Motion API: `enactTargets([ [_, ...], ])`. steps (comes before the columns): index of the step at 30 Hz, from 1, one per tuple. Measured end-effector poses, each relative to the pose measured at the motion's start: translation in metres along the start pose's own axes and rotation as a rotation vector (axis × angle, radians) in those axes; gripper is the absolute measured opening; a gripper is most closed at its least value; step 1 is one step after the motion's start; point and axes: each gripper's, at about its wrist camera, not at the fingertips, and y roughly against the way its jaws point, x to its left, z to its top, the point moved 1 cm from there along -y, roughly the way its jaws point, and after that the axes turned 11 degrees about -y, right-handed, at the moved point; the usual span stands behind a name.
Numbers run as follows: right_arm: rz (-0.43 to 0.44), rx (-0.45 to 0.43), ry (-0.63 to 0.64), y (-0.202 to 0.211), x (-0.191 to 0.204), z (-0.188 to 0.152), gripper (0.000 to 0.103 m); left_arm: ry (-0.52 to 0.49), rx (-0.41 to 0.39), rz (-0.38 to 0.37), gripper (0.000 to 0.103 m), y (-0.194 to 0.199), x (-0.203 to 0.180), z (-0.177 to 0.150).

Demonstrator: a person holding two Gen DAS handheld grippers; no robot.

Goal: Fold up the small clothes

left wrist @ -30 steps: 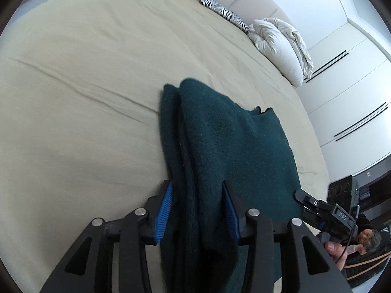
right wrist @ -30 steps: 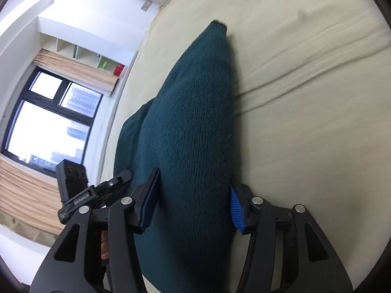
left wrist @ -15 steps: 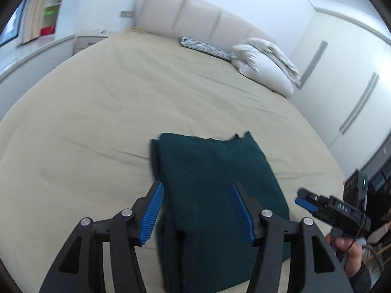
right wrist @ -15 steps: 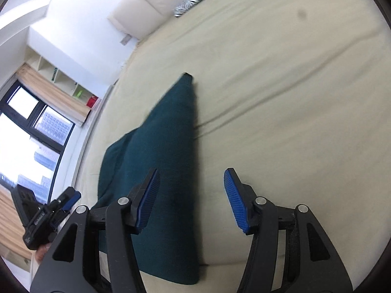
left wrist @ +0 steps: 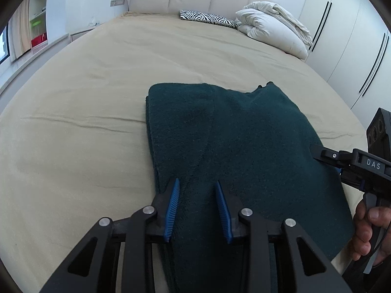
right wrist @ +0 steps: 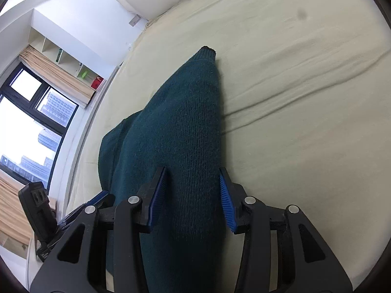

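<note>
A dark green knitted garment point(left wrist: 227, 141) lies folded on the beige bed point(left wrist: 97, 78); it also shows in the right wrist view point(right wrist: 180, 127). My left gripper point(left wrist: 198, 205) hovers over the garment's near left part with its blue-padded jaws apart, nothing between them. My right gripper point(right wrist: 191, 193) is open, its jaws straddling the garment's near right edge, cloth lying between them without being pinched. The right gripper also shows at the right of the left wrist view point(left wrist: 347, 161), held by a hand.
White pillows point(left wrist: 271, 29) and a zebra-print cushion point(left wrist: 207, 19) lie at the bed's head. White wardrobes point(left wrist: 354, 48) stand to the right. A window point(right wrist: 31, 122) and shelves point(right wrist: 61, 58) are to the left. The left gripper's handle shows in the right wrist view point(right wrist: 39, 210).
Both grippers let go of the garment and pulled back, then came in over it again. The left jaws have narrowed. The garment now lies flat and folded.
</note>
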Motion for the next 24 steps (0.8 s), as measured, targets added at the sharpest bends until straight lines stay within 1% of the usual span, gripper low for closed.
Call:
enactTargets([
  [2, -0.007, 0.001, 0.010, -0.004, 0.001, -0.001, 0.040, 0.009, -0.011, -0.009, 0.034, -0.002, 0.001, -0.002],
  [5, -0.023, 0.005, 0.042, -0.006, 0.002, 0.000, 0.043, 0.007, -0.025, -0.020, 0.034, -0.003, 0.002, -0.005],
  [8, -0.039, 0.003, 0.029, 0.005, 0.000, 0.002, 0.052, 0.002, -0.037, -0.019, 0.034, 0.002, 0.000, -0.005],
  [10, -0.029, -0.034, 0.002, 0.020, -0.001, 0.004, 0.052, 0.001, -0.049, -0.020, 0.034, 0.011, -0.003, -0.004],
  [11, -0.030, -0.075, 0.011, 0.033, 0.001, 0.002, 0.053, 0.005, -0.062, -0.018, 0.039, 0.018, -0.004, -0.004],
  [12, -0.032, -0.109, 0.031, 0.045, 0.004, -0.001, 0.053, 0.008, -0.078, -0.016, 0.053, 0.024, -0.004, -0.004],
  [13, -0.034, -0.138, 0.051, 0.057, 0.008, -0.004, 0.053, 0.009, -0.099, -0.011, 0.062, 0.032, -0.007, -0.004],
  [14, -0.038, -0.169, 0.073, 0.069, 0.012, -0.008, 0.053, 0.002, -0.135, 0.004, 0.075, 0.044, -0.011, -0.005],
  [15, -0.044, -0.203, 0.098, 0.081, 0.017, -0.013, 0.054, -0.009, -0.161, 0.014, 0.085, 0.052, -0.014, -0.004],
  [16, -0.050, -0.237, 0.124, 0.093, 0.023, -0.017, 0.054, -0.032, -0.204, 0.044, 0.089, 0.066, -0.021, -0.003],
  [17, -0.059, -0.279, 0.159, 0.105, 0.030, -0.022, 0.055, -0.051, -0.242, 0.083, 0.099, 0.078, -0.026, -0.002],
  [18, -0.079, -0.346, 0.210, 0.120, 0.041, -0.030, 0.057, -0.063, -0.274, 0.116, 0.103, 0.090, -0.030, -0.001],
  [19, -0.092, -0.389, 0.238, 0.130, 0.048, -0.034, 0.061, -0.077, -0.322, 0.158, 0.103, 0.105, -0.035, 0.000],
  [20, -0.106, -0.453, 0.276, 0.143, 0.057, -0.040, 0.071, -0.093, -0.369, 0.193, 0.103, 0.121, -0.040, 0.002],
  [21, -0.112, -0.525, 0.314, 0.157, 0.066, -0.046, 0.083, -0.106, -0.410, 0.228, 0.103, 0.136, -0.044, 0.006],
  [22, -0.108, -0.594, 0.345, 0.171, 0.074, -0.052, 0.088, -0.110, -0.433, 0.256, 0.103, 0.146, -0.046, 0.009],
  [23, -0.097, -0.663, 0.375, 0.185, 0.082, -0.059, 0.096, -0.108, -0.462, 0.299, 0.103, 0.161, -0.049, 0.012],
  [24, -0.092, -0.751, 0.407, 0.201, 0.090, -0.067, 0.101, -0.104, -0.479, 0.324, 0.103, 0.172, -0.051, 0.015],
])
